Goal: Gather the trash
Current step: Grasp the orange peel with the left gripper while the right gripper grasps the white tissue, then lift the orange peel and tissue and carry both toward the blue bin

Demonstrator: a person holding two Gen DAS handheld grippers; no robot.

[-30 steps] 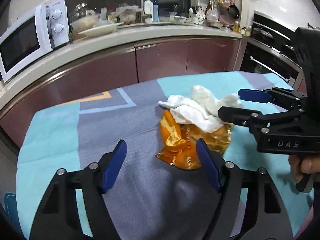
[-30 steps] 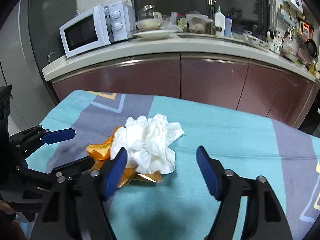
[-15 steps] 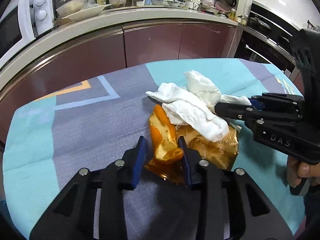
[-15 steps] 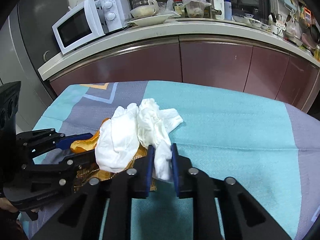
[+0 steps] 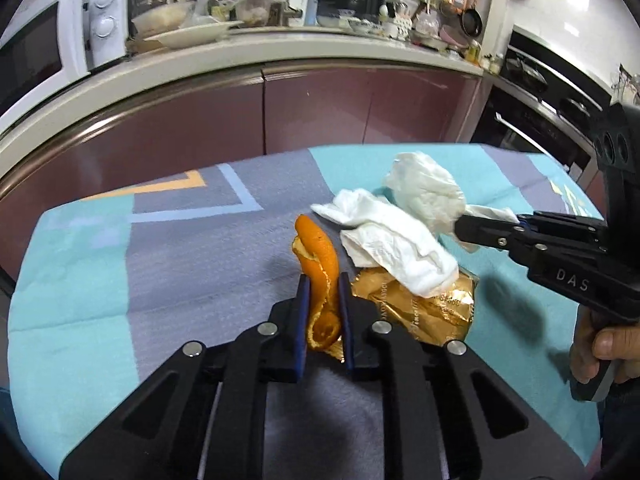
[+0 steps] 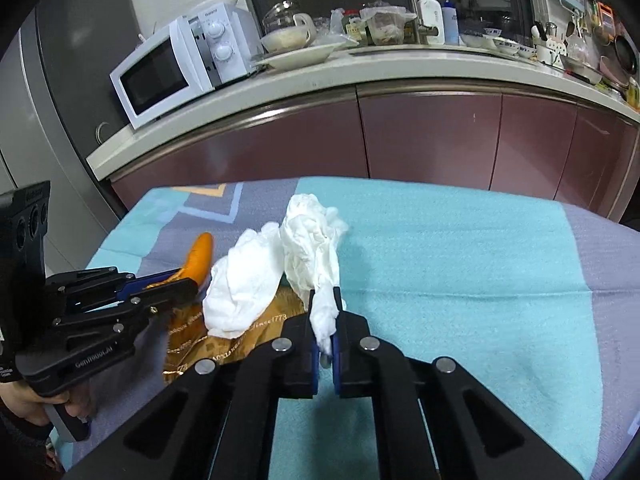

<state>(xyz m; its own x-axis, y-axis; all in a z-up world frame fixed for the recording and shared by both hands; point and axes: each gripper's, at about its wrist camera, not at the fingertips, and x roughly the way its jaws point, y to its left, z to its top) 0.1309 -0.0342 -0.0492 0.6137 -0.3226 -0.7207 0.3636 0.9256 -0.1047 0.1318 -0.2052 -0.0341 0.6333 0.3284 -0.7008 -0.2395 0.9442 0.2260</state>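
My left gripper (image 5: 323, 280) is shut on a curled orange peel (image 5: 318, 256) and holds it just above the cloth-covered table (image 5: 192, 272). It shows from the side in the right wrist view (image 6: 188, 284), with the peel (image 6: 198, 256) sticking up. My right gripper (image 6: 325, 294) is shut on a crumpled white tissue (image 6: 310, 232), also seen in the left wrist view (image 5: 424, 192). A second white tissue (image 5: 396, 248) lies on a gold foil wrapper (image 5: 424, 308) between the grippers.
A kitchen counter (image 6: 360, 76) with maroon cabinets runs behind the table, holding a white microwave (image 6: 176, 68), dishes and bottles. An oven (image 5: 536, 120) stands at the right. The table cloth is teal and grey.
Both grippers were open a second ago, closed on the peel and the tissue, and have now lifted them slightly off the pile.
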